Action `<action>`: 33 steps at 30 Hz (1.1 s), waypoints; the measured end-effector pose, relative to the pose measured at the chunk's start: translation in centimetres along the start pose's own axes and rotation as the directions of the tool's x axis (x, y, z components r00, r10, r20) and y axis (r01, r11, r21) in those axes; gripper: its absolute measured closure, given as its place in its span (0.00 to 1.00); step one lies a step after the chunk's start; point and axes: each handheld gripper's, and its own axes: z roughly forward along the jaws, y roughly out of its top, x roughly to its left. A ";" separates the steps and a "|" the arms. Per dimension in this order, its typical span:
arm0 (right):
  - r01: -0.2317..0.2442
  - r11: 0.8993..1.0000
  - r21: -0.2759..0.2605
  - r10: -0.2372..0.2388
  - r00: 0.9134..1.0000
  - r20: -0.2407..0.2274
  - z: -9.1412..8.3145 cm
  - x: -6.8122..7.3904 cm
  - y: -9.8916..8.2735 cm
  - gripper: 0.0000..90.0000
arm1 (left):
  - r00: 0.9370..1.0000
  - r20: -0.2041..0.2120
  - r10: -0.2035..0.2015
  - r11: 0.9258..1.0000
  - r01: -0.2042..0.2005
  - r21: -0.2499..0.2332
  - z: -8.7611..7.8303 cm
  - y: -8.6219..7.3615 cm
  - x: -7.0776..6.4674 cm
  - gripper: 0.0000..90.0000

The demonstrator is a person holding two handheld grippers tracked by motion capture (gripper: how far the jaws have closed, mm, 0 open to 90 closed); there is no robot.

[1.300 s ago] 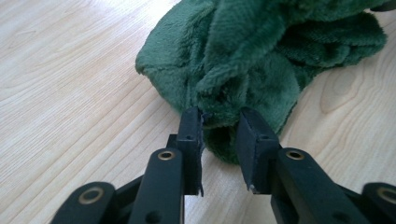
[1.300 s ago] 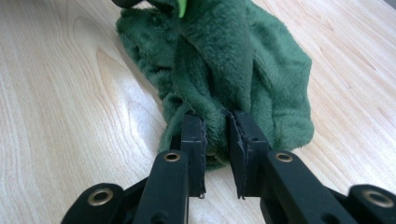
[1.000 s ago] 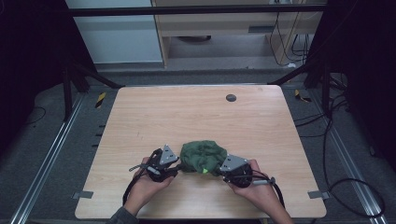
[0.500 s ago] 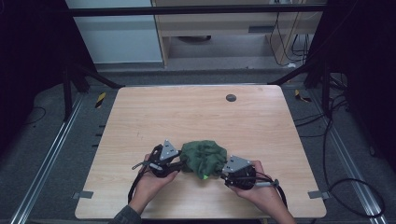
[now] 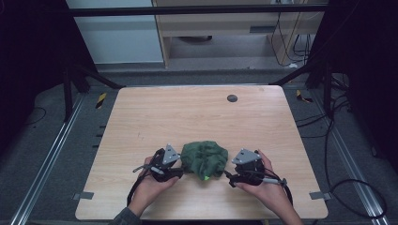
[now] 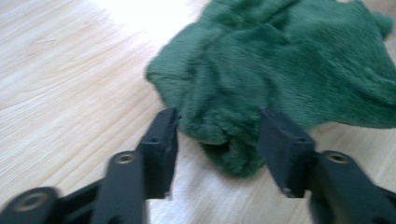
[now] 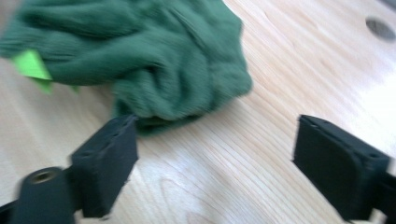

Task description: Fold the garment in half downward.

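A crumpled dark green cloth [image 5: 204, 158] lies near the front middle of the wooden table [image 5: 187, 117]. A bright lime tag [image 5: 205, 177] sticks out at its near edge and is also in the right gripper view [image 7: 30, 65]. My left gripper [image 5: 179, 169] is at the cloth's left side. It is open, with a folded edge of the cloth [image 6: 280, 60] lying between its jaws [image 6: 219, 140]. My right gripper [image 5: 228, 176] is just right of the cloth and wide open [image 7: 219, 154]. Its left jaw is against the cloth's edge [image 7: 154, 60], and bare wood lies between the jaws.
A small dark round spot [image 5: 232, 98] marks the table's far middle, seen too in the right gripper view [image 7: 380, 28]. Grey tape tabs sit at the front corners [image 5: 83, 195] [image 5: 317, 195]. Metal rails and cables run along the floor on both sides.
The right gripper has drawn back slightly to the right, away from the cloth. The left gripper has edged a little closer to the cloth's left side.
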 end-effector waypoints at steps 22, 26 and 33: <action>-0.245 0.966 0.077 0.241 0.969 0.062 4.3 -9.6 0.8 0.11 | 0.982 -0.102 -0.156 0.980 0.167 0.111 0.1 -1.7 11.3 0.08; -0.246 0.965 0.091 0.241 0.968 0.065 5.3 -10.1 0.8 0.11 | 0.978 -0.125 -0.167 0.977 0.181 0.110 0.6 -2.0 12.1 0.08; -0.308 0.948 0.074 0.304 0.951 0.061 6.2 -11.1 0.5 0.13 | 0.975 -0.138 -0.173 0.974 0.190 0.124 1.6 -2.1 12.9 0.08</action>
